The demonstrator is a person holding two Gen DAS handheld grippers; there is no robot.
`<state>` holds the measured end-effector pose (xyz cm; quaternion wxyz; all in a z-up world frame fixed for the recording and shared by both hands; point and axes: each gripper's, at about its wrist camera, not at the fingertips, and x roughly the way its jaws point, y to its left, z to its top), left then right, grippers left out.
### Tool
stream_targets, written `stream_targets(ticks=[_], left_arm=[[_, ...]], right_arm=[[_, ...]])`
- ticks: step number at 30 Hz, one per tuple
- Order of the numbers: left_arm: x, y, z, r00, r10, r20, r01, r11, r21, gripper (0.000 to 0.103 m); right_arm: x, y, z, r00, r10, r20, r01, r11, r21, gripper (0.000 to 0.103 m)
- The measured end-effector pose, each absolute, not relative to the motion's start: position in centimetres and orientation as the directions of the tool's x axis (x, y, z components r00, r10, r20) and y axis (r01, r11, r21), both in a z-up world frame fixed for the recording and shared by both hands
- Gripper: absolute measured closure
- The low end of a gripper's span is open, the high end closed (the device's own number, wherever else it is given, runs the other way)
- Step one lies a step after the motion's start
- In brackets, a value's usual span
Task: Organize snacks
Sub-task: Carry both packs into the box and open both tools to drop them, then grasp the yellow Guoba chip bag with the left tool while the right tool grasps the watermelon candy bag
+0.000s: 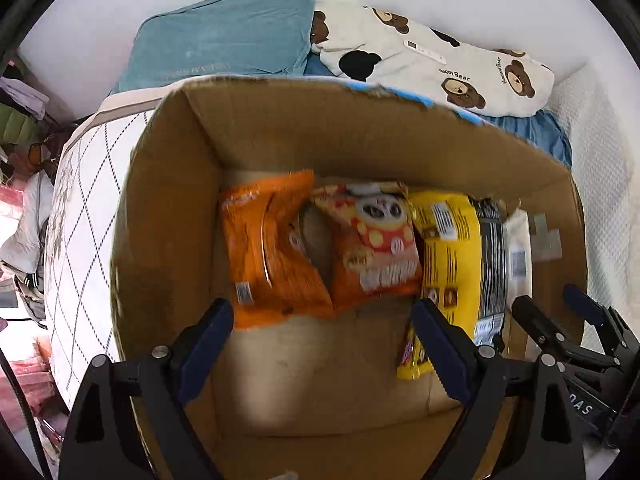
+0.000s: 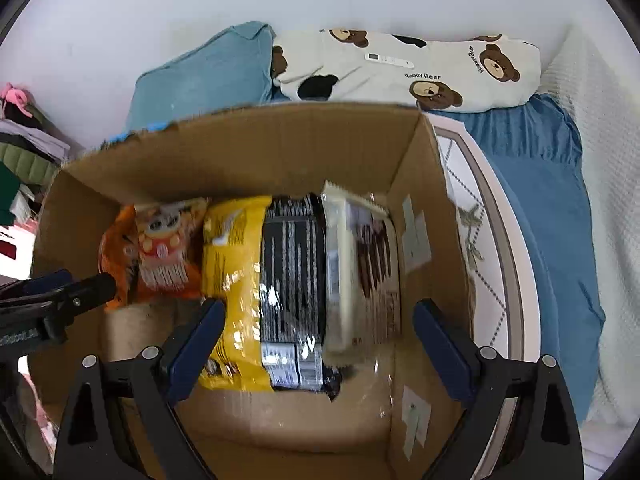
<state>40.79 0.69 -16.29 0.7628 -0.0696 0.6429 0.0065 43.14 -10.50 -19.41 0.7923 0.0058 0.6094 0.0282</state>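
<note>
An open cardboard box (image 1: pixel 280 132) (image 2: pixel 260 148) sits on a bed. Snack packs stand in a row along its far side: a plain orange bag (image 1: pixel 260 248), an orange cartoon bag (image 1: pixel 372 240) (image 2: pixel 164 248), a yellow bag (image 1: pixel 448 248) (image 2: pixel 232 272), a black striped pack (image 1: pixel 490 260) (image 2: pixel 292 272) and a cream pack (image 1: pixel 518 252) (image 2: pixel 360 272). My left gripper (image 1: pixel 322 312) (image 2: pixel 80 280) hangs open above the orange bags, holding nothing. My right gripper (image 2: pixel 320 312) (image 1: pixel 550 302) is open over the yellow, black and cream packs, not pressing on any.
Beyond the box lie a teal pillow (image 1: pixel 224 36) and a bear-print pillow (image 2: pixel 400 68) against a white wall. A blue blanket (image 2: pixel 540 200) and the quilted mattress (image 1: pixel 88 200) flank the box. Clothes and clutter (image 1: pixel 20 120) pile up at far left.
</note>
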Motion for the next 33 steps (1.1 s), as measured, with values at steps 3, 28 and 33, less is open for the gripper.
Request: stream_targets(ticks=[3,28,33], left_arm=[[39.8,0.5,-16.1,0.186,-0.064,-0.98,-0.094,0.992,-0.083,0.011],[27.1,0.1,-7.0,0.486,-0.03,-0.873,-0.067,0.995,-0.072,0.011],[23.4,-0.1,-5.3,0.541,-0.037,-0.84,-0.061,0.995,-0.083,0.011]], right_arm=[[42.0,-10.5,-19.5,0.251,0.042,-0.967,-0.033,0.999,0.035,0.006],[28.5,-10.1,-8.9,0.516,0.037,-0.856,-0.064,0.998,0.004,0.006],[25.1,-9.9,-6.1,0.571,0.043,-0.819,-0.068,0.998,0.005,0.006]])
